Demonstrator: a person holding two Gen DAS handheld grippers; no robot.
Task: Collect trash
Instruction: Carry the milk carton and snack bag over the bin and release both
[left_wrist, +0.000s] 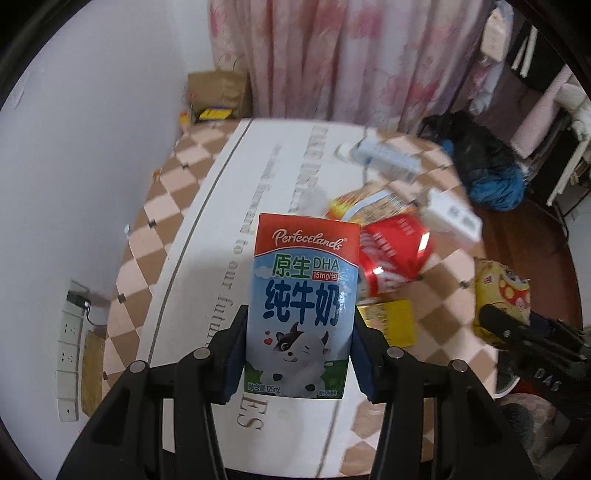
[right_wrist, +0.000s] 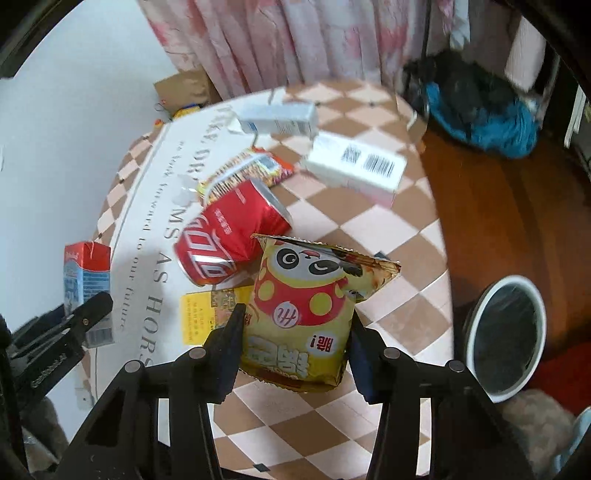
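My left gripper (left_wrist: 299, 328) is shut on a small blue and red milk carton (left_wrist: 301, 306), held upright above the table; the same milk carton (right_wrist: 86, 280) shows at the left of the right wrist view. My right gripper (right_wrist: 295, 332) is shut on a yellow snack bag (right_wrist: 306, 310) with a panda print, lifted off the table; that snack bag (left_wrist: 502, 291) also appears at the right of the left wrist view. On the table lie a dented red can (right_wrist: 232, 240), a flat yellow packet (right_wrist: 207, 314), a noodle wrapper (right_wrist: 247, 170) and two white cartons (right_wrist: 354, 166).
The round table (right_wrist: 369, 236) has a checked cloth with a white lettered band. A white-rimmed bin (right_wrist: 506, 332) with a dark liner stands on the wooden floor at the right. Dark and blue clothes (right_wrist: 480, 107) are heaped beyond it. Pink curtains (left_wrist: 351, 55) hang behind.
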